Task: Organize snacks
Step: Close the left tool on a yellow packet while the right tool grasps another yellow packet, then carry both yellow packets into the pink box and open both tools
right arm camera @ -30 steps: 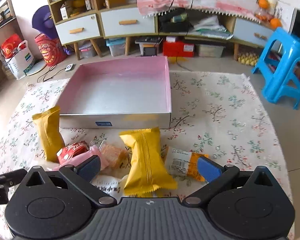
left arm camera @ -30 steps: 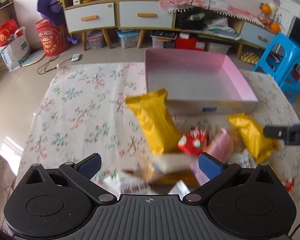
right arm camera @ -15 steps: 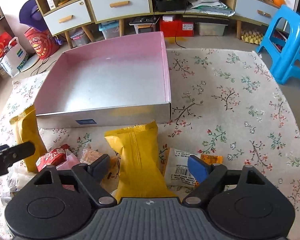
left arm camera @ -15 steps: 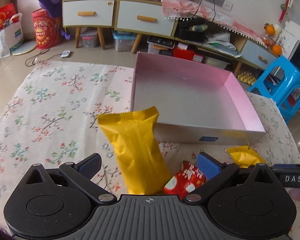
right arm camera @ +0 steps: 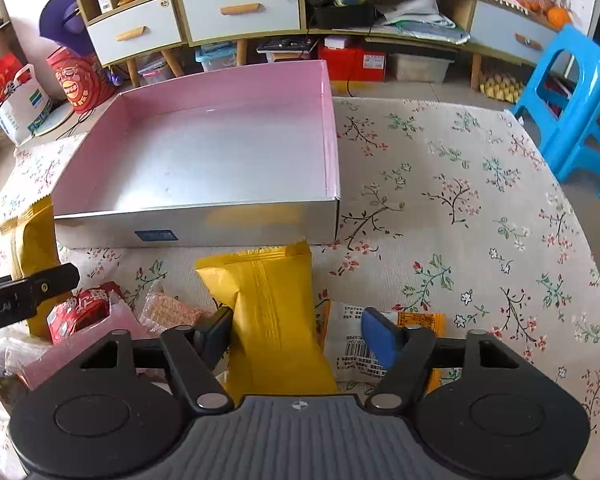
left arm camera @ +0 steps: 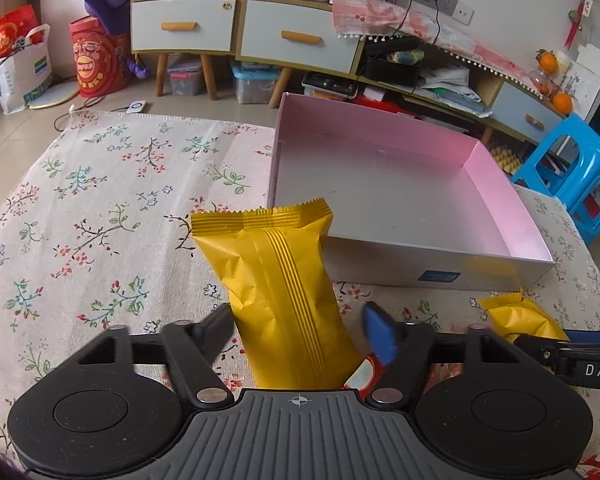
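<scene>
**Snacks: both grippers set around yellow packets**

Left wrist view: Snacks lie on the floral surface (left arm camera: 100, 200) at the near side of the pink box (left arm camera: 496, 200). The left gripper (left arm camera: 300, 326) straddles a yellow packet (left arm camera: 284, 280), which runs from 6 o'clock toward 12 o'clock. Its fingers (left arm camera: 376, 336) have just been closing. The left finger touches the packet edge; the right blue pad stands just clear of it. A red packet (left arm camera: 360, 376) shows partly at 5 o'clock, under the right finger. A second yellow packet (left arm camera: 516, 316) lies at 3 o'clock, beside the other gripper's finger.

Right wrist view: The right gripper (right arm camera: 296, 334) straddles the second yellow packet (right arm camera: 268, 308), which lies directly before the box's near wall (right arm camera: 236, 228). Its fingers (right arm camera: 380, 340) have just been closing. The left finger touches the packet; the right pad is apart from it, over a white-and-orange packet (right arm camera: 356, 352). At 9 o'clock lie the red packet (right arm camera: 84, 308) and a clear cracker packet (right arm camera: 168, 312). The box interior holds no snacks.
</scene>
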